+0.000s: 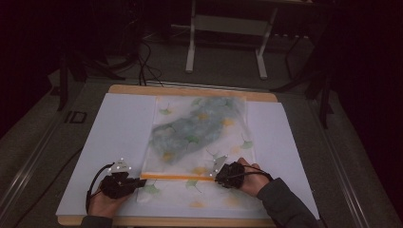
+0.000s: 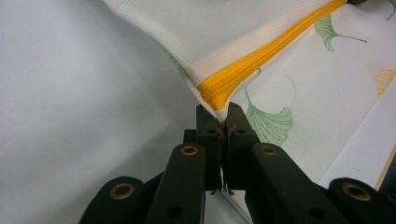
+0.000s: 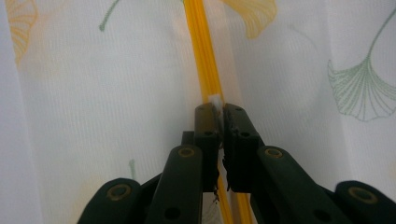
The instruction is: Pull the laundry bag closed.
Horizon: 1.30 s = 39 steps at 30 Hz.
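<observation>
A white mesh pouch printed with green and yellow ginkgo leaves (image 1: 199, 135) lies flat on a white sheet (image 1: 119, 137) that covers a wooden table (image 1: 190, 91), near the middle of the sheet and reaching toward the person's edge. A yellow-orange zipper (image 1: 176, 176) runs straight across the pouch close to its near end, and a grey-green mass inside the pouch (image 1: 190, 130) shows dimly through the mesh in its far half. The left hand-held gripper (image 1: 139, 182), held in the person's left hand (image 1: 102, 202), meets the left end of the zipper; in the left gripper view its black jaws are pressed together on the corner of the pouch (image 2: 205, 51) where the zipper (image 2: 224, 84) ends, and that corner is lifted off the sheet (image 2: 70, 116). The right hand-held gripper (image 1: 217, 176), held in the person's right hand (image 1: 252, 178) with a dark sleeve (image 1: 285, 204) behind it, sits at the zipper's right end; in the right gripper view its jaws are closed on a small white tab (image 3: 215, 100) on the zipper (image 3: 201, 46), with the mesh fabric (image 3: 116, 116) spread out on both sides. Beyond the table the floor is dark, with a white metal frame (image 1: 228, 38) standing on it and black cables (image 1: 142, 61) trailing.
</observation>
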Motion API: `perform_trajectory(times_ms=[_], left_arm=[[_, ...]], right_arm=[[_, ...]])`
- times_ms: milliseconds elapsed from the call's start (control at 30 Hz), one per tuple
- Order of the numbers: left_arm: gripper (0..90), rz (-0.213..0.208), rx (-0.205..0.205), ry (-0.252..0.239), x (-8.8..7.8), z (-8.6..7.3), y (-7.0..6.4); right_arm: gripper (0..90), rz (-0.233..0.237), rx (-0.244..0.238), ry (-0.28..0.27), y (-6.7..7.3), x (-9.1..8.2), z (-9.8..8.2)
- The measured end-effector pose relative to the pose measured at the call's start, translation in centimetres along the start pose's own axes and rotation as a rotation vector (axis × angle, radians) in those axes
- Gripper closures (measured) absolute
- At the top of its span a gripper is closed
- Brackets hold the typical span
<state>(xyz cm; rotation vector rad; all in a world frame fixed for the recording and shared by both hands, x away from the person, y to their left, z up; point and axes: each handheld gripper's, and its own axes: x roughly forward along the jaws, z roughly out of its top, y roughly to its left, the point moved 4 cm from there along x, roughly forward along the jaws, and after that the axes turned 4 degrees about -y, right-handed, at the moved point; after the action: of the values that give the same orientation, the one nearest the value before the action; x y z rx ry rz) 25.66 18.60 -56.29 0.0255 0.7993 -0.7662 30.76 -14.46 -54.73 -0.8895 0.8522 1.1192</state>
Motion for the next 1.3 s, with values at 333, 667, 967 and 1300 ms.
perform_trajectory(times_ms=[333, 667, 967, 1300], left_arm=[[87.3, -0.001, -0.002, -0.001, 0.0, 0.0, 0.0], [87.3, -0.001, -0.004, -0.003, -0.1, 0.0, 0.0], [87.3, 0.000, -0.001, 0.000, -0.1, -0.1, 0.1], [87.3, 0.000, -0.002, -0.001, -0.1, -0.1, 0.1]], right_arm=[[85.0, -0.004, 0.007, 0.006, -0.1, -0.3, -0.6], [85.0, -0.006, 0.019, 0.011, -0.3, -0.6, -1.3], [85.0, -0.015, 0.034, 0.015, -0.5, -1.0, -2.2], [85.0, -0.021, 0.044, 0.026, -0.7, -1.4, -3.1]])
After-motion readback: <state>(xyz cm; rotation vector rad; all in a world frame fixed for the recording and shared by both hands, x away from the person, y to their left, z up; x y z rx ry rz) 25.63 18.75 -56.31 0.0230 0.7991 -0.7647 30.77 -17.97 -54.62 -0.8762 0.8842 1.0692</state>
